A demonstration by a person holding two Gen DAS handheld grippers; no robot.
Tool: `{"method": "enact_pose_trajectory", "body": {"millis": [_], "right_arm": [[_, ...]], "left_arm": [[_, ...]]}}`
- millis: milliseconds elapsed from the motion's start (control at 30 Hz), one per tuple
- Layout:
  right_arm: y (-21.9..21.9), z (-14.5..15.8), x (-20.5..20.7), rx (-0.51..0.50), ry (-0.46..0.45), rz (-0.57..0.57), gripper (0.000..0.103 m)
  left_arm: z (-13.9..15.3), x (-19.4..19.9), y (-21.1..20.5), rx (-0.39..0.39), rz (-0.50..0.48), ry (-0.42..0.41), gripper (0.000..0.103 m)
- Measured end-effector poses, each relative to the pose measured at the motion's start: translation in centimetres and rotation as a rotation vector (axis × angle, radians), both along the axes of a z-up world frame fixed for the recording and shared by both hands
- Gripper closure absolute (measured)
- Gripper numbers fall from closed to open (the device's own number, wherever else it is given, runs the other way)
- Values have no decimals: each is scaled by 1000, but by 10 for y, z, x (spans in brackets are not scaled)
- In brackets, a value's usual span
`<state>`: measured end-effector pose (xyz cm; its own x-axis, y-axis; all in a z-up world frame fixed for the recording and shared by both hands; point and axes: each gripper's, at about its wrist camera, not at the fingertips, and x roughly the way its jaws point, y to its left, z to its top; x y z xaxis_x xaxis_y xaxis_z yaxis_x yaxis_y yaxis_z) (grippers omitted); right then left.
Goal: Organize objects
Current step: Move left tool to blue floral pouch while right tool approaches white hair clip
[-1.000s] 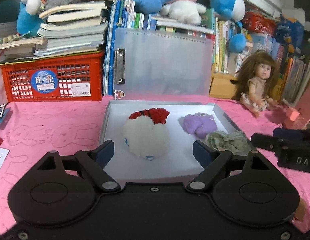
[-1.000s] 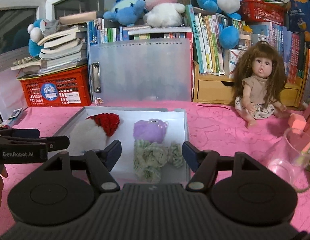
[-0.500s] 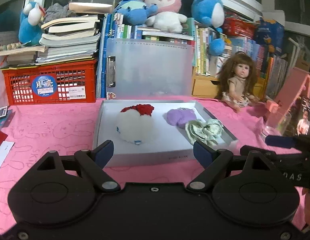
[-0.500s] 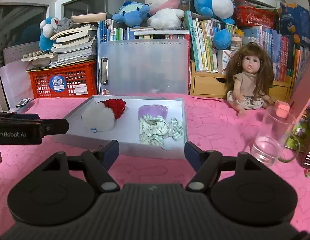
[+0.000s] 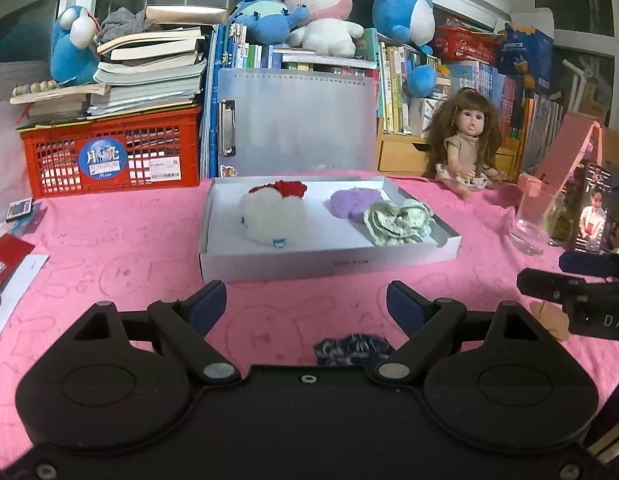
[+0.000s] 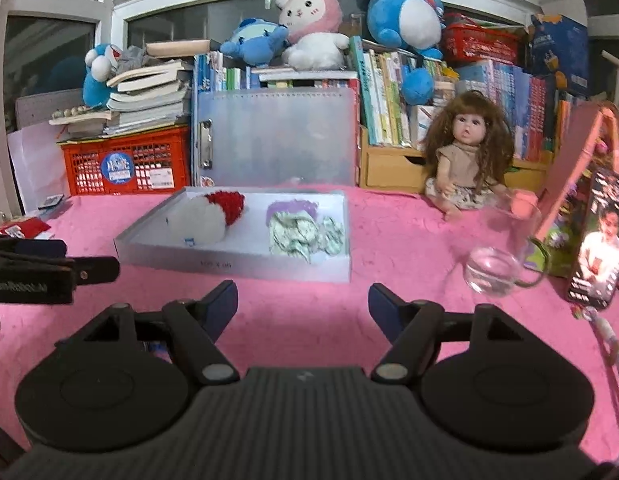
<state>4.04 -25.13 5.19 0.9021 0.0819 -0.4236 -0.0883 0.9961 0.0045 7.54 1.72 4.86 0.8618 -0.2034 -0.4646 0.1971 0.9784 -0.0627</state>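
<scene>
White tray [image 5: 329, 266] [image 6: 233, 262] serves as the reference landmark; it rests flat on the pink tablecloth [image 5: 109, 248] [image 6: 397, 248]. Inside the tray, toward its left half, lies a white fluffy item with a red top [image 5: 273, 214] [image 6: 207, 218]. Toward the right half lies a purple plush item [image 5: 347, 202] [image 6: 289, 206], with a crumpled green patterned cloth [image 5: 397, 222] [image 6: 305, 234] touching its near side and reaching the tray's near right corner. In front of the tray, on the tablecloth and close to the left gripper body, lies a dark blue patterned cloth [image 5: 351, 350], partly hidden by that body. Left gripper [image 5: 307, 304] is positioned in front of the tray with its jaws spread wide and nothing between them. Right gripper [image 6: 303, 304] is likewise in front of the tray, jaws spread wide, holding nothing. Each unit appears at the edge of the other's view, side by side and apart. Right of the tray stands a clear glass cup [image 5: 535, 218] [image 6: 499, 252], and beyond it a lit phone [image 5: 593, 210] [image 6: 599, 240] propped upright. Behind the tray's right corner sits a doll [image 5: 467, 142] [image 6: 465, 156]. Directly behind the tray stands a translucent folder [image 5: 297, 120] [image 6: 275, 138], with a red crate [image 5: 109, 152] [image 6: 125, 162] to its left carrying stacked books.
</scene>
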Motion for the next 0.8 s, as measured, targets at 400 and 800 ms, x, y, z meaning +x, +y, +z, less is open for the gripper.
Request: {"method": "enact_pose_trajectory", "body": {"millis": [400,800], "right_arm": [[-14,-26,-32,29,71,-39,21],[-16,-35,-38,31,101,-38,21]], "left_arm": [[-16,-33,-6,26,-52,-6,13],[-27,-39,-20,41,-79,23,13]]}}
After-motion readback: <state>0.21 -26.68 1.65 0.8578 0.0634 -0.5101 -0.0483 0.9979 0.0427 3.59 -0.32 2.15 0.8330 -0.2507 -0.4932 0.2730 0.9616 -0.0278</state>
